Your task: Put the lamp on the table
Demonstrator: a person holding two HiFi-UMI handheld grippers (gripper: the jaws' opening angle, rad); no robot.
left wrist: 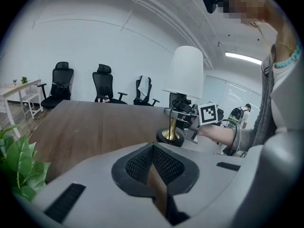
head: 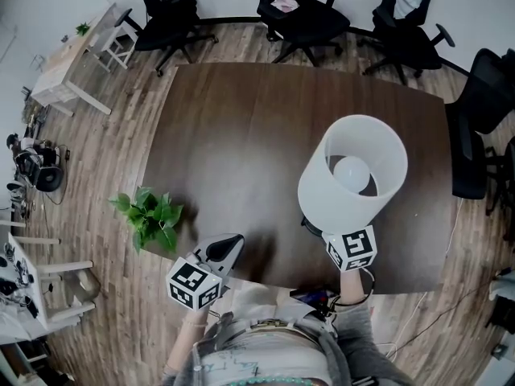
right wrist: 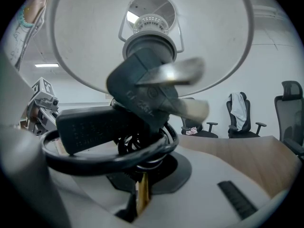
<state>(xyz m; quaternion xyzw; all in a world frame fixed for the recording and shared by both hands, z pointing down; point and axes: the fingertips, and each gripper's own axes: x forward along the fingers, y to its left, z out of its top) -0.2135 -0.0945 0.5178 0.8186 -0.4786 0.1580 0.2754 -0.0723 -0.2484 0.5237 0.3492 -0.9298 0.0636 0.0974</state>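
Item: lamp [head: 352,174], white drum shade, brass stem, round black base. Upright over the near right part of the table [head: 241,127], base close to the near edge; contact with the top not determinable. Held by right gripper [head: 328,235], jaws clamped tight on the brass stem just above the base, shade directly overhead. Black cord [right wrist: 95,158] looped round the stem, plug [right wrist: 142,96] hanging before the jaws. Also present: left gripper [head: 229,252], jaws pressed together with nothing between them, at the table's near edge, left of the lamp and well apart from it. On the floor at left, potted plant [head: 149,215]; along the far side, office chairs [head: 302,14].
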